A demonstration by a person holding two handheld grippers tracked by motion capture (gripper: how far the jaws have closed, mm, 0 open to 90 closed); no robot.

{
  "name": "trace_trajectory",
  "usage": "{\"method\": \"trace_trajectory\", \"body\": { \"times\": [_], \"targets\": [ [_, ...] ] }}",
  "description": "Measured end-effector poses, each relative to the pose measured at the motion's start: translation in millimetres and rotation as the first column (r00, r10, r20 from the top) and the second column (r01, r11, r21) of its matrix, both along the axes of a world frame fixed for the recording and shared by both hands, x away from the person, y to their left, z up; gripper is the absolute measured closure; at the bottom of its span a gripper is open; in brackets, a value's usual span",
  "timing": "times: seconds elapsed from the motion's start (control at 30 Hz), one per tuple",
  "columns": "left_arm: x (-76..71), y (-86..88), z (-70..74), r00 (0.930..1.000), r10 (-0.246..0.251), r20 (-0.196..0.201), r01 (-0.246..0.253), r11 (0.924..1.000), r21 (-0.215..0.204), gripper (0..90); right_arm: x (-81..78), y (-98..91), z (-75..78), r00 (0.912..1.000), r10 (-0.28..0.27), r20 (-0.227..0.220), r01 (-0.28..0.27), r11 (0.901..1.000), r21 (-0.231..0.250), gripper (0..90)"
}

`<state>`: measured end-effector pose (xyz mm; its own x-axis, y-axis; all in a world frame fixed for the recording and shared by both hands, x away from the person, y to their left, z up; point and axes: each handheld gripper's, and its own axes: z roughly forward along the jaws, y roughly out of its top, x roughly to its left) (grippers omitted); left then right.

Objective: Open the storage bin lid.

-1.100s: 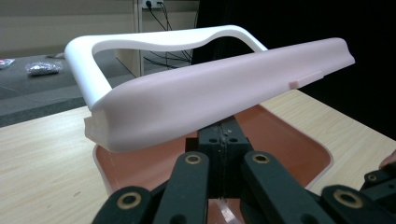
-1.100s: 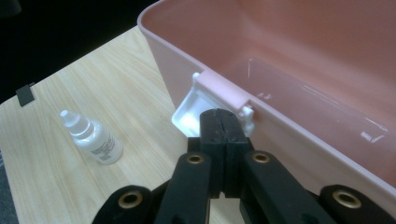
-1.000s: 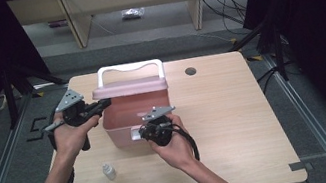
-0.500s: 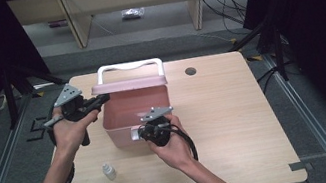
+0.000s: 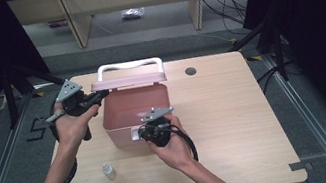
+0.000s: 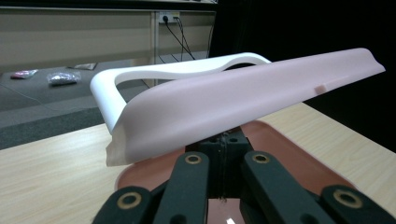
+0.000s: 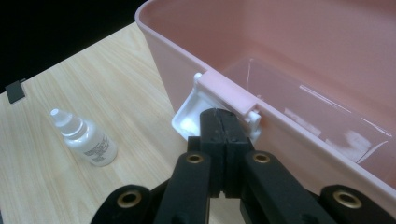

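Observation:
A pink storage box (image 5: pixel 136 109) stands open mid-table, its lid (image 5: pixel 129 81) tipped up at the back with a white handle (image 5: pixel 130 65). My left gripper (image 5: pixel 103 96) is shut, its tips tucked beneath the lid's left edge. In the left gripper view the closed jaws (image 6: pixel 224 140) sit just under the raised lid (image 6: pixel 243 102), over the box rim (image 6: pixel 299 154). My right gripper (image 5: pixel 139 135) is shut too, against the box's front. Its closed tips (image 7: pixel 223 116) rest at the white latch (image 7: pixel 191 116) on the front wall of the box (image 7: pixel 299 56).
A small white dropper bottle (image 5: pixel 109 171) stands on the wooden table (image 5: pixel 238 124) in front of the box's left corner, and also shows in the right gripper view (image 7: pixel 86 140). A round cable hole (image 5: pixel 191 71) lies behind the box.
The left gripper has shifted slightly away from me beside the lid. The right gripper stays at the latch.

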<state>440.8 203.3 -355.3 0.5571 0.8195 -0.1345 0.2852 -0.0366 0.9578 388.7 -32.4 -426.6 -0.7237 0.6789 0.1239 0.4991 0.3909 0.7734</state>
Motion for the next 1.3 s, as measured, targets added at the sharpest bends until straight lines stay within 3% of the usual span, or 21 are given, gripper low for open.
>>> {"method": "trace_trajectory", "body": {
  "times": [0.13, 1.07, 1.3],
  "targets": [
    [2.4, -0.9, 0.8, 1.0000, 0.007, 0.005, -0.007, 1.0000, -0.006, 89.8, 1.0, -0.4, -0.8, 0.9997, 0.008, 0.022, -0.008, 0.9999, -0.010, 90.0],
    [20.0, -5.5, 4.7, 0.9913, 0.101, 0.085, -0.096, 0.9937, -0.058, 89.7, 0.4, -0.3, -0.7, 0.9998, 0.007, 0.017, -0.007, 0.9999, -0.009, 90.0],
    [24.8, -7.7, 4.3, 0.9891, 0.112, 0.096, -0.107, 0.9928, -0.053, 89.7, 0.4, -0.3, -0.6, 0.9998, 0.007, 0.016, -0.007, 0.9999, -0.008, 90.0]
  ]
}}
